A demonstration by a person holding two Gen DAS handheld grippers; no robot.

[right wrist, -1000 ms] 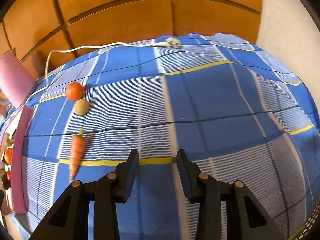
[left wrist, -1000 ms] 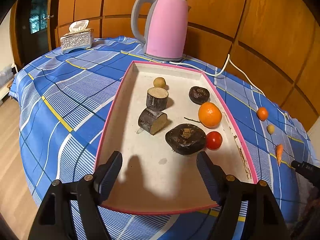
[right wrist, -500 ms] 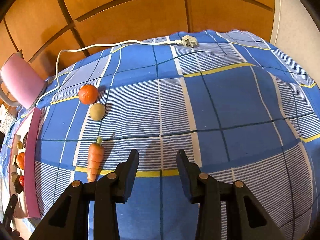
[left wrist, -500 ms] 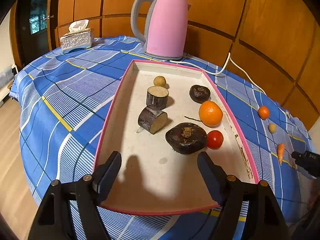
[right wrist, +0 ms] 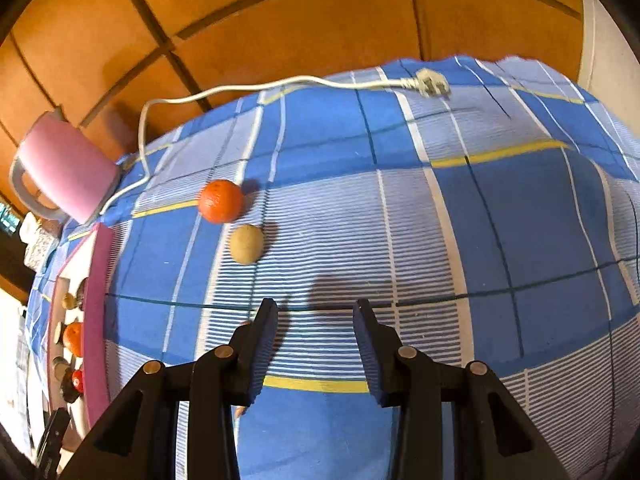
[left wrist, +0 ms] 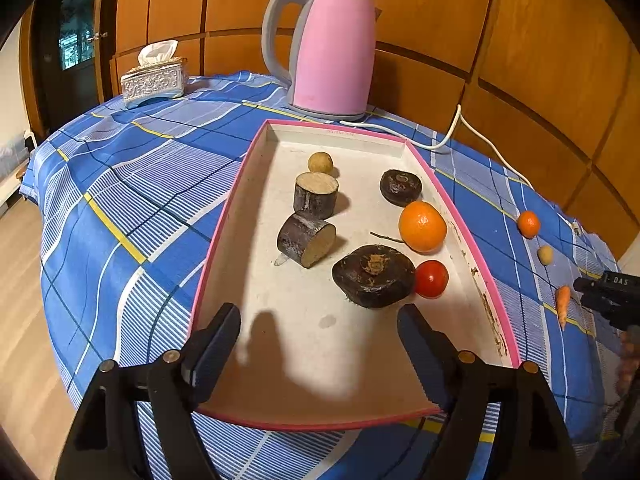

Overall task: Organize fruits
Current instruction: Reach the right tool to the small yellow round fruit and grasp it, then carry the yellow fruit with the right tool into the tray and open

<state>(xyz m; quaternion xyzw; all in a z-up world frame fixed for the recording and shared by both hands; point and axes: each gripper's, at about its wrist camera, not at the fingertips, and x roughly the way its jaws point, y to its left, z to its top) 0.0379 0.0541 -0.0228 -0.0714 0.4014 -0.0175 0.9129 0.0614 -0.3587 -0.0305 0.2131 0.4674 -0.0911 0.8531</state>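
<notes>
A pink-rimmed tray (left wrist: 224, 232) on the blue plaid cloth holds an orange (left wrist: 422, 227), a red tomato (left wrist: 431, 279), two dark roots (left wrist: 374, 275), two cut log pieces (left wrist: 307, 238) and a small tan ball (left wrist: 320, 162). My left gripper (left wrist: 319, 338) is open over the tray's near end. Right of the tray lie a small orange (right wrist: 221, 201), a tan round fruit (right wrist: 247, 244) and a carrot (left wrist: 563, 304). My right gripper (right wrist: 315, 334) is open and empty just above the cloth; the carrot is mostly hidden behind its left finger (right wrist: 262, 344).
A pink kettle (left wrist: 330, 50) stands behind the tray, its white cord and plug (right wrist: 430, 83) trailing across the cloth. A silver tissue box (left wrist: 154, 80) sits at the far left. Wooden wall panels close the back. The table edge drops off left.
My right gripper has moved forward and left, so the small orange and tan fruit are nearer and the carrot has slipped behind its left finger. The left gripper has barely moved.
</notes>
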